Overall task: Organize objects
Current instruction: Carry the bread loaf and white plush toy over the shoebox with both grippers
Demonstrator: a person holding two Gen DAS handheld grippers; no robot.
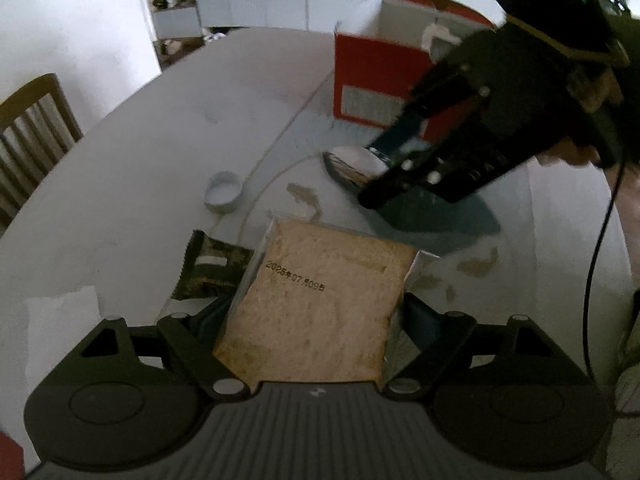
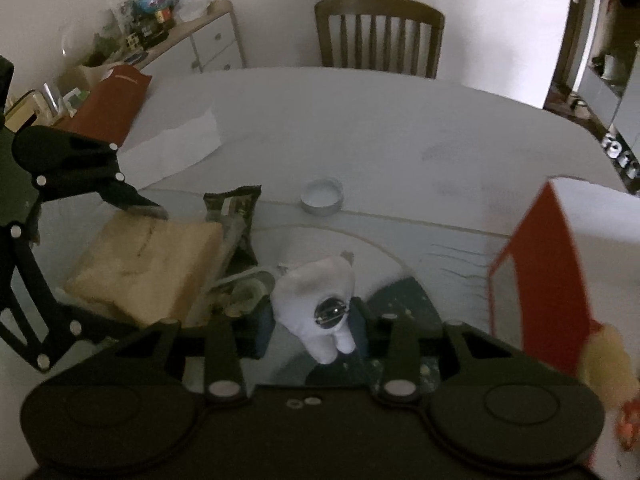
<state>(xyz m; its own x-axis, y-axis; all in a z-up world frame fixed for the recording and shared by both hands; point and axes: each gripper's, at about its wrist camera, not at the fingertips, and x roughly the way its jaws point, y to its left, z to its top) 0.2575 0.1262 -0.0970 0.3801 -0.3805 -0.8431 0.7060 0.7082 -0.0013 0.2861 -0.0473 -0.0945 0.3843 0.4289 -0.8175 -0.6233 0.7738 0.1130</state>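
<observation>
A slice of bread in a clear wrapper (image 1: 320,300) with a printed date fills the space between the fingers of my left gripper (image 1: 316,316), which is shut on its two sides. In the right wrist view the same bread (image 2: 148,264) has a left fingertip (image 2: 150,209) on its far edge. My right gripper (image 2: 314,320) is shut on a small white plush figure (image 2: 316,292) with a silver visor, held over the blue-patterned mat (image 2: 404,300). The left wrist view shows that right gripper (image 1: 374,180) and the plush (image 1: 352,158) in front of the red box (image 1: 372,76).
A dark snack packet (image 1: 208,268) lies left of the bread, and a round white lid (image 1: 223,192) lies beyond it. The open red box (image 2: 540,272) stands at the right of the white table (image 2: 360,120). White paper (image 2: 172,148), a red bag (image 2: 112,100) and a chair (image 2: 380,32) lie farther off.
</observation>
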